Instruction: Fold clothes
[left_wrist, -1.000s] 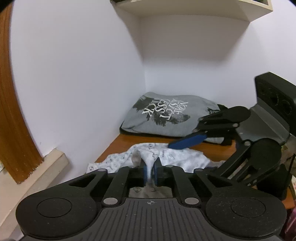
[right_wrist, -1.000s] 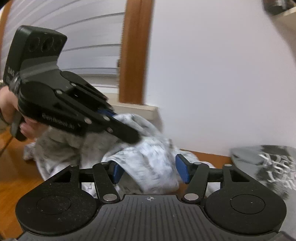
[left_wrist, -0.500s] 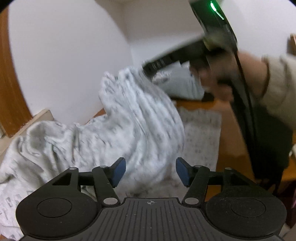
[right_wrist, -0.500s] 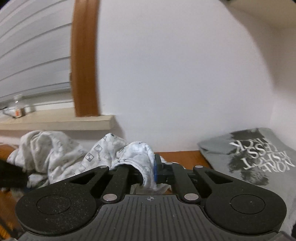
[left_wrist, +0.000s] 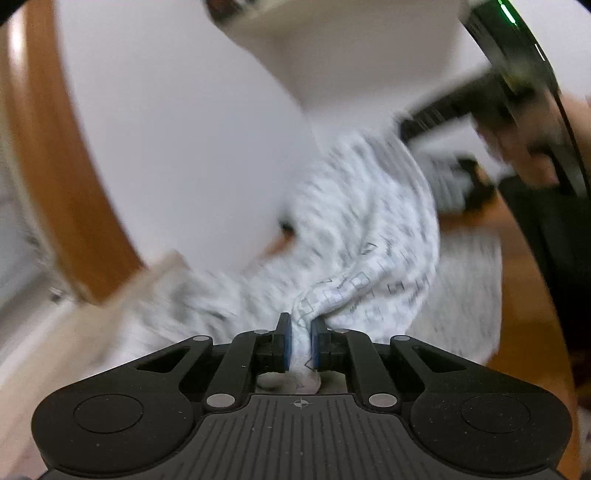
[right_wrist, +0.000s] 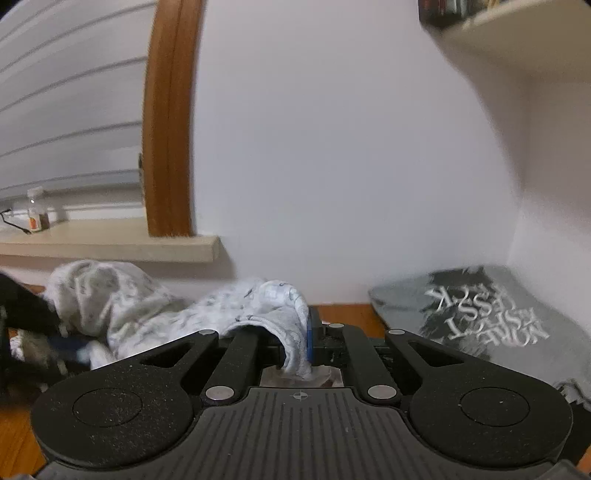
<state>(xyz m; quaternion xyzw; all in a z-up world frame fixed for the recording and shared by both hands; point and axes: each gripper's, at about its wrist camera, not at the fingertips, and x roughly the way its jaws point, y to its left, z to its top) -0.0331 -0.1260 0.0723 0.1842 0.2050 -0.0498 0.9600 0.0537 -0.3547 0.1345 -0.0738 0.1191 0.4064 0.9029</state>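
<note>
both grippers pinch white garment (left_wrist: 369, 236) (blurred)

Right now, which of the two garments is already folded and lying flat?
The grey T-shirt with white lettering, lying flat in the corner. The white patterned garment is crumpled, pinched by the right gripper and the left gripper.

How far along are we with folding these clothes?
Done: the grey printed T-shirt lies folded flat in the corner of the wooden table. In hand: the left hand-held gripper and right hand-held gripper are each shut on the white patterned garment, which is bunched and partly lifted. Left: spreading and folding it; no fold shows yet.
</note>
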